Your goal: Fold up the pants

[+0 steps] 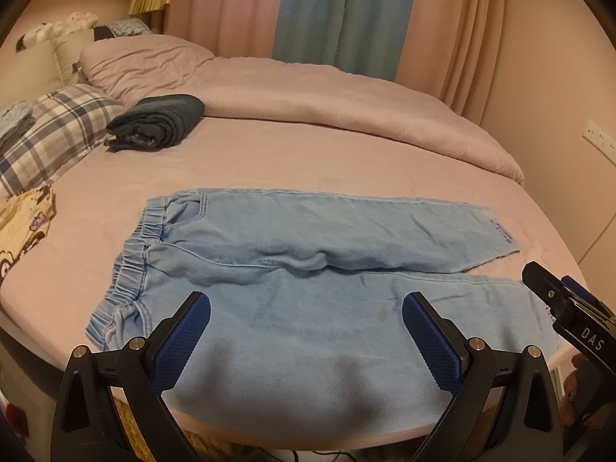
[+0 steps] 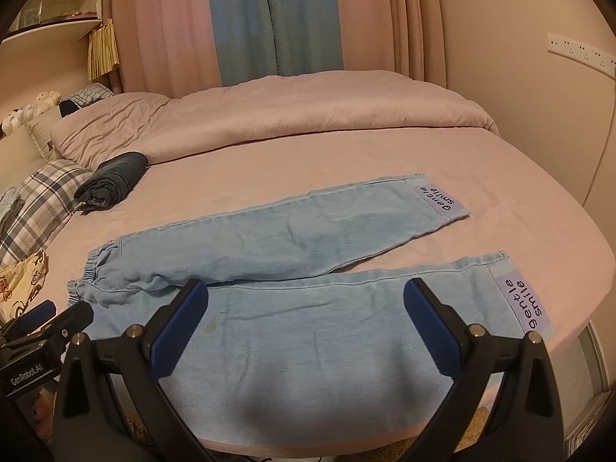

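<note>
Light blue denim pants [image 1: 308, 254] lie flat and unfolded on the pink bed, waistband [image 1: 131, 254] to the left, both legs running right side by side. Their cuffs carry lilac "gentle smile" labels [image 2: 525, 306]. My left gripper [image 1: 306, 331] is open and empty, hovering over the near leg by the bed's front edge. My right gripper [image 2: 306, 327] is open and empty over the near leg [image 2: 308, 327], closer to the cuff. The right gripper's body shows at the right edge of the left wrist view [image 1: 569, 312].
A rolled dark garment [image 1: 158, 123] lies at the back left of the bed [image 1: 346, 158]. A plaid pillow [image 1: 50, 127] and a yellow patterned cloth [image 1: 23, 227] sit at the left. A pink duvet [image 1: 327, 92] is bunched along the far side. Curtains hang behind.
</note>
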Demonstrator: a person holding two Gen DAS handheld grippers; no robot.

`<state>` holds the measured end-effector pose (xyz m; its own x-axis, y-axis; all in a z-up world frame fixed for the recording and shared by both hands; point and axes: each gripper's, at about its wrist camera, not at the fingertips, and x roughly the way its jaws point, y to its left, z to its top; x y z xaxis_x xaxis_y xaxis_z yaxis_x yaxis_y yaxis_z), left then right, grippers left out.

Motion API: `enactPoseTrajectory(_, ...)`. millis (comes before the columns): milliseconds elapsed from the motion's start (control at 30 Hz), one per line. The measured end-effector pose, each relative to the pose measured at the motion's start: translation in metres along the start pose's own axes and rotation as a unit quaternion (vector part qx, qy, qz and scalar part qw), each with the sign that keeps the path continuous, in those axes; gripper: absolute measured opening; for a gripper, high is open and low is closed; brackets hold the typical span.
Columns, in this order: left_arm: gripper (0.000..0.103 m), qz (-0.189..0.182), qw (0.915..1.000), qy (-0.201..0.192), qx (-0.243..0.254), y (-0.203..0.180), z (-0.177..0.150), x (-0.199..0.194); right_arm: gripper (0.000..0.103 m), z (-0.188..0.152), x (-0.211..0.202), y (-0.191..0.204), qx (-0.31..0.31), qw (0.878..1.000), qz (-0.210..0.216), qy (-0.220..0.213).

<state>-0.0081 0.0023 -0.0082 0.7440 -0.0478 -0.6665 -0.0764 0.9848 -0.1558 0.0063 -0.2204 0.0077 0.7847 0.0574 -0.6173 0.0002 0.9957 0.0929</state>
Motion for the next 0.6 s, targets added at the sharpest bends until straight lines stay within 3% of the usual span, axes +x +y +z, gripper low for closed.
enactPoseTrajectory(600,0.101,-0.006,1.0000,0.005,0.001,-0.0012,0.0002,0.0047,0.102,-0.0007,0.0048,0.0010,-0.001,1.000,-0.002,0.005)
